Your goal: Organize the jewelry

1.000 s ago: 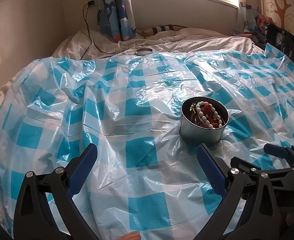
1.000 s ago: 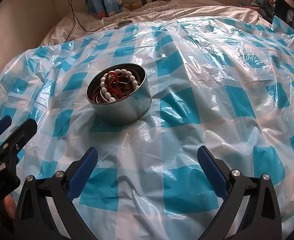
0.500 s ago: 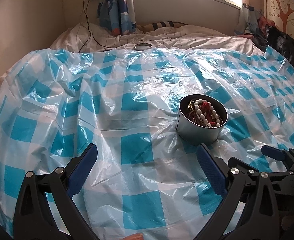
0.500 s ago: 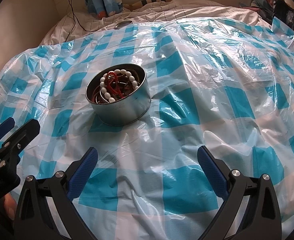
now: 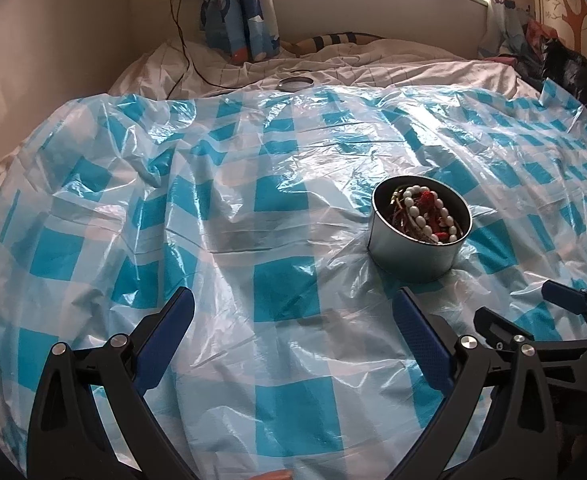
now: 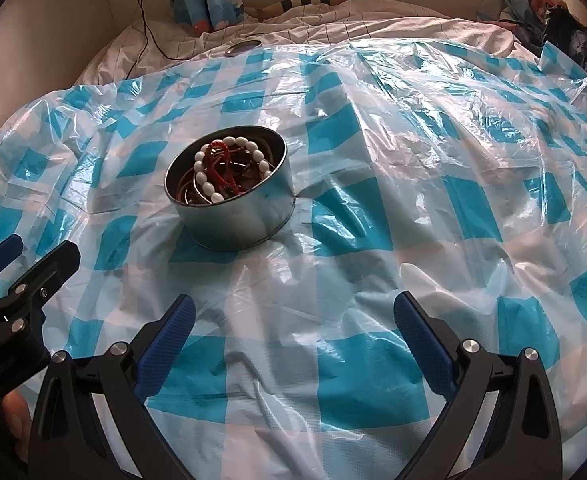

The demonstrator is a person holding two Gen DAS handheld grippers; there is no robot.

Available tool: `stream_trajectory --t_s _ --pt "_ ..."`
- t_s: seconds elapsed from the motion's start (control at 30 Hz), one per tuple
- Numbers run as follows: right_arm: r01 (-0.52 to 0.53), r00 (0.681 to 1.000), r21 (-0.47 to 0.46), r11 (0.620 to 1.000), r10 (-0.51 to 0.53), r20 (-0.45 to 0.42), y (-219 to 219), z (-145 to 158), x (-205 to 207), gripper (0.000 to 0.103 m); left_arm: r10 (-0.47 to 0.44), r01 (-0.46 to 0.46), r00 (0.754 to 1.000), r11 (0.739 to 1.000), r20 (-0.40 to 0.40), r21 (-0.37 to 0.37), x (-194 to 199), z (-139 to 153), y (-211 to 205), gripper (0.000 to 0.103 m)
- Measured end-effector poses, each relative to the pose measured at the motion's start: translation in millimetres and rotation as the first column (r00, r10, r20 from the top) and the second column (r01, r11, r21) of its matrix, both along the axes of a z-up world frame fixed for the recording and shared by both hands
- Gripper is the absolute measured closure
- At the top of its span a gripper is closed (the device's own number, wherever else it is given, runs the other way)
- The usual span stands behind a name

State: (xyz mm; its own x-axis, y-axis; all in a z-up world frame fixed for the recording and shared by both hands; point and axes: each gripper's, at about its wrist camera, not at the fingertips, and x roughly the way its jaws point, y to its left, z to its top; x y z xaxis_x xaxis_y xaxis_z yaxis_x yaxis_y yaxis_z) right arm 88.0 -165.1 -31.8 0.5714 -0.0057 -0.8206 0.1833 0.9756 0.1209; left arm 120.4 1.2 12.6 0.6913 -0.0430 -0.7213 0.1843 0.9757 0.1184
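Holding both grippers empty above the bed: left gripper (image 5: 293, 316) has its jaws spread wide with nothing between them, and right gripper (image 6: 293, 316) is likewise wide apart and empty.

Location of task item: round metal tin (image 6: 229, 204) sits upright on the blue-checked plastic sheet (image 6: 373, 240). Inside it lies a tangle of jewelry, with a white bead bracelet (image 6: 213, 184) on top, red beads (image 6: 221, 160) threaded through it, and thin bangles below. From the left wrist view the tin (image 5: 417, 248) is ahead and to the right of the left gripper's fingers.

Risks, as judged:
1. The sheet is slick and wrinkled over soft bedding, so a sideways push on the tin wall could slide or tip it and spill the contents.
2. The pieces look interlocked, so pulling 1 strand may drag others out.
3. The 2 grippers sit close together and could collide if both reach for the tin.

View differences: the right wrist view looks deeper into the tin and shows the bangles; the left wrist view shows mainly the near wall. A flat round lid (image 5: 295, 83) lies near the sheet's far edge, seen in both views.
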Motion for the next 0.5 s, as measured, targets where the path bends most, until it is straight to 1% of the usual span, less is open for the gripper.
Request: stream_trajectory --t_s 0.13,0.5 --pt "0.000 1.000 0.000 1.000 0.000 -0.001 0.4 -0.1 0.1 0.008 0.004 -0.004 1.000 1.000 -0.002 0.015 0.6 -0.5 -0.3 0.008" --pt "-0.001 1.000 -0.001 1.000 0.001 -0.003 -0.3 -0.3 0.3 0.008 0.004 -0.004 1.000 1.000 -0.005 0.016 1.7 -1.6 0.4 0.008"
